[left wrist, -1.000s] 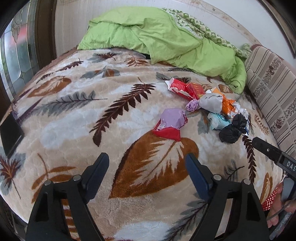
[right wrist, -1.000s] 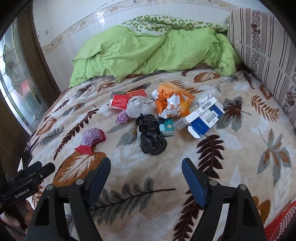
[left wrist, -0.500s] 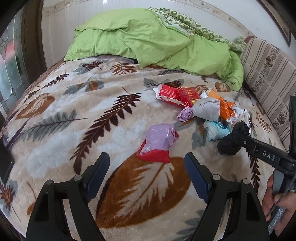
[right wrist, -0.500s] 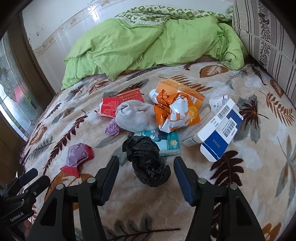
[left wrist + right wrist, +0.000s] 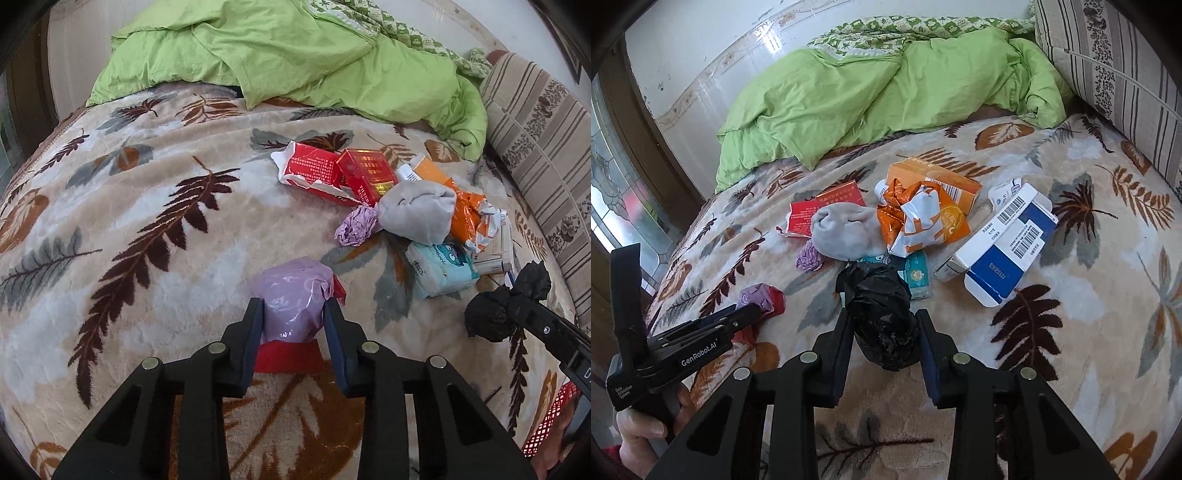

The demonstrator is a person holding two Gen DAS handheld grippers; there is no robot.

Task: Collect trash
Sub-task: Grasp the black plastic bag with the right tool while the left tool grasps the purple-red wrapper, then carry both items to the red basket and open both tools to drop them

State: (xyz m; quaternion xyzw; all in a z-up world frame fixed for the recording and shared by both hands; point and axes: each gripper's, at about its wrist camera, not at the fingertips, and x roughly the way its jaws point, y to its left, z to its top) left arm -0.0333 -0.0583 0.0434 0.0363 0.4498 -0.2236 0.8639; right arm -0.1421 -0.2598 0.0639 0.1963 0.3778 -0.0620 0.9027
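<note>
Left wrist view: your left gripper (image 5: 293, 325) has just been closing and clamps the crumpled lilac plastic bag with red wrapper (image 5: 293, 301) on the leaf-patterned blanket (image 5: 147, 258); the litter pile lies at two o'clock.

Right wrist view: your right gripper (image 5: 884, 328), jaws just drawn in, seems clamped on the crumpled black plastic bag (image 5: 881, 314), with the blue-and-white carton (image 5: 1001, 243) at one o'clock.

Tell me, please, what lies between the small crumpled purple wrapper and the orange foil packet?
A balled grey sock lies between the purple wrapper and the orange foil packet, touching both. The left wrist view shows this most clearly.
</note>
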